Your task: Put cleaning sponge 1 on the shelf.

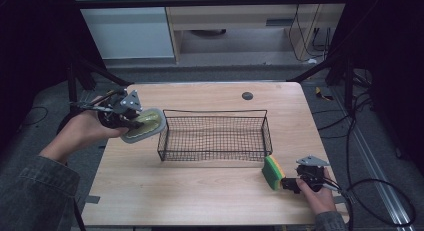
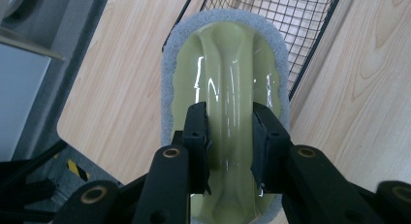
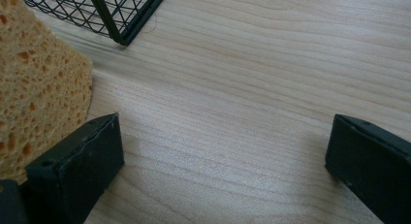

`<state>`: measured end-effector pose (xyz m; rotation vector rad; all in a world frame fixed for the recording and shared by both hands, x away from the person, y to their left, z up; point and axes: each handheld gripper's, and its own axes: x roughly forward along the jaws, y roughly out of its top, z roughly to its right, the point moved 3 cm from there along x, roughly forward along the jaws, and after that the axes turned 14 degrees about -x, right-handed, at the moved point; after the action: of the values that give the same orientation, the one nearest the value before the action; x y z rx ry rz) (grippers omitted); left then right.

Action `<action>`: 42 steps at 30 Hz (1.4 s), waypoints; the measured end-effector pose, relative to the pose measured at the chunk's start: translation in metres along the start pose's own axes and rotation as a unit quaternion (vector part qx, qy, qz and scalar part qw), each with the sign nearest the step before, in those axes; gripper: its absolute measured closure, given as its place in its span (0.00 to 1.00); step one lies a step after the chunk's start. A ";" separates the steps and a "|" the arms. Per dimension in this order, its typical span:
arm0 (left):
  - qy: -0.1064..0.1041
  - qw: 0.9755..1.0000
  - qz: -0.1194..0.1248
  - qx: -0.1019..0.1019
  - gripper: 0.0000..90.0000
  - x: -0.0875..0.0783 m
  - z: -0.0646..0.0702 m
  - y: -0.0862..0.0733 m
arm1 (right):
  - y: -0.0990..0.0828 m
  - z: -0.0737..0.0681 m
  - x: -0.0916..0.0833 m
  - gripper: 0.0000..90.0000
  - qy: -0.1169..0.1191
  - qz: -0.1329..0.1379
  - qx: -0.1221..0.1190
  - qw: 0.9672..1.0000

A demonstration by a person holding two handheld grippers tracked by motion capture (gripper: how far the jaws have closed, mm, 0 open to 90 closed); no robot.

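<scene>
My left gripper is shut on the ridge handle of a scrubber, which has a pale green glossy top and a grey pad. It hangs above the table, just left of the black wire basket. In the left gripper view both pads pinch the scrubber's central ridge, with the basket's corner beyond. A yellow and green sponge stands on edge near the basket's front right corner. My right gripper rests open right beside it. In the right gripper view the sponge lies outside the left jaw, with bare wood between the jaws.
The wooden table has a small black disc at its far edge. The basket's corner stands just ahead of the right gripper. Cables lie on the floor at the right. Dark frame legs stand at both sides.
</scene>
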<state>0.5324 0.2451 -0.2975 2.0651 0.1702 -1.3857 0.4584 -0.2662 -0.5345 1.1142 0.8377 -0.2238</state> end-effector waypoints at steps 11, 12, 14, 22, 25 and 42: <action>0.007 0.999 -0.002 0.032 0.78 0.006 0.013 0.024 | 0.000 0.000 0.000 0.01 0.001 0.000 -0.001 1.000; 0.008 0.999 -0.002 0.033 0.78 0.007 0.015 0.025 | 0.000 0.000 0.000 0.01 0.001 0.000 0.000 1.000; 0.004 0.999 -0.002 0.036 0.78 0.010 0.017 0.029 | 0.000 0.000 0.000 0.01 0.001 0.000 -0.001 1.000; 0.002 0.999 -0.001 0.048 0.78 0.015 0.024 0.038 | 0.000 0.000 0.000 0.01 0.001 0.001 -0.002 1.000; 0.001 0.999 0.002 0.052 0.78 0.016 0.025 0.040 | 0.000 0.000 0.000 0.01 0.001 0.000 -0.001 1.000; 0.008 0.995 0.013 0.103 0.78 0.030 0.042 0.057 | 0.000 0.001 0.000 0.00 0.003 0.001 -0.003 1.000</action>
<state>0.5375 0.1694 -0.3087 2.2380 0.0067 -1.4206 0.4591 -0.2665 -0.5345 1.1095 0.8426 -0.2163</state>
